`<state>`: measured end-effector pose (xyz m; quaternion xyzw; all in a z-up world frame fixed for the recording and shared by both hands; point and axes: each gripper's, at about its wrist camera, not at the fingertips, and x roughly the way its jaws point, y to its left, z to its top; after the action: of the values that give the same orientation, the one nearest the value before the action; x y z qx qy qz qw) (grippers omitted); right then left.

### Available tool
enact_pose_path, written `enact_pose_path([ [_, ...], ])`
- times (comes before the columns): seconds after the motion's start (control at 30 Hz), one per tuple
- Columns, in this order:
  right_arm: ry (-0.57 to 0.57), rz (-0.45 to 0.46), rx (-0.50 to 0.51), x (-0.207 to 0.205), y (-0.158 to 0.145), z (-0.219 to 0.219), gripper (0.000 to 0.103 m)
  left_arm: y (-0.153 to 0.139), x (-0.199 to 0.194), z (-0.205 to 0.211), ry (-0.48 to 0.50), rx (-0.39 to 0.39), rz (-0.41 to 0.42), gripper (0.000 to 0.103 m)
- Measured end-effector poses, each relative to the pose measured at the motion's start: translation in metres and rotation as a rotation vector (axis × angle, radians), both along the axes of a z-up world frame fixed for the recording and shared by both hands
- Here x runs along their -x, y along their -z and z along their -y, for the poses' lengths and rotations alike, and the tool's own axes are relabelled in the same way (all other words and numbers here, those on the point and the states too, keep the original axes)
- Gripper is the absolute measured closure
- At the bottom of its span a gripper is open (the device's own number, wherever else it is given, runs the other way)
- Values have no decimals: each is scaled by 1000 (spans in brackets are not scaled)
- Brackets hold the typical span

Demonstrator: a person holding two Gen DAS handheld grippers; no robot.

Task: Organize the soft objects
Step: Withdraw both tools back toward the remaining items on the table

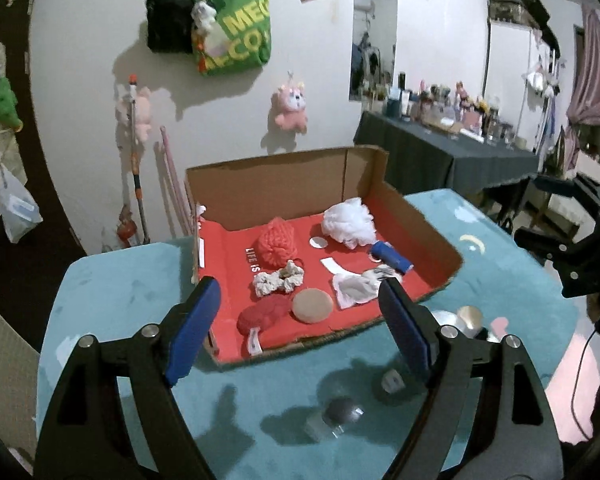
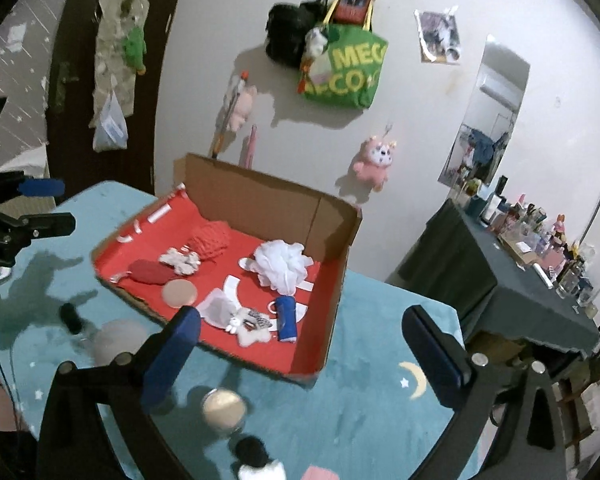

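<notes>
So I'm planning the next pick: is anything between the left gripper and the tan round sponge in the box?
Only the box's low front edge. The left gripper is open and empty, with the tan sponge just beyond that edge.

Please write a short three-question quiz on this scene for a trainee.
1. True or false: the white mesh bath pouf lies inside the cardboard box.
2. Which sits nearest the box's open front edge? A) red knitted ball B) round tan sponge C) blue roll
3. Fill in: both the left gripper and the right gripper are ____ and hold nothing.

Key: 1 true; 2 B; 3 open.
</notes>
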<state>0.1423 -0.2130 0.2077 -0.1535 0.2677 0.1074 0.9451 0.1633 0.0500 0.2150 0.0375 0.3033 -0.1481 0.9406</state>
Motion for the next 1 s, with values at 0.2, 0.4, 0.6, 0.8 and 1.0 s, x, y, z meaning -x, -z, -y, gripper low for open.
enact_pose_path([
  [0.2,-17,51,-67,54,0,5,0,-4,62,2,4,24,94,15],
  [0.4,-31,111,-110,102,6,4,0,0,113,15,13,42,176,8],
  [0.6,29,189,-130,139,29,1,0,20,147,30,14,58,206,8],
  [0.8,88,210,-165,154,59,7,0,52,158,42,-38,83,188,8],
  [1.0,130,164,-172,149,97,8,0,91,151,48,-87,109,126,8],
])
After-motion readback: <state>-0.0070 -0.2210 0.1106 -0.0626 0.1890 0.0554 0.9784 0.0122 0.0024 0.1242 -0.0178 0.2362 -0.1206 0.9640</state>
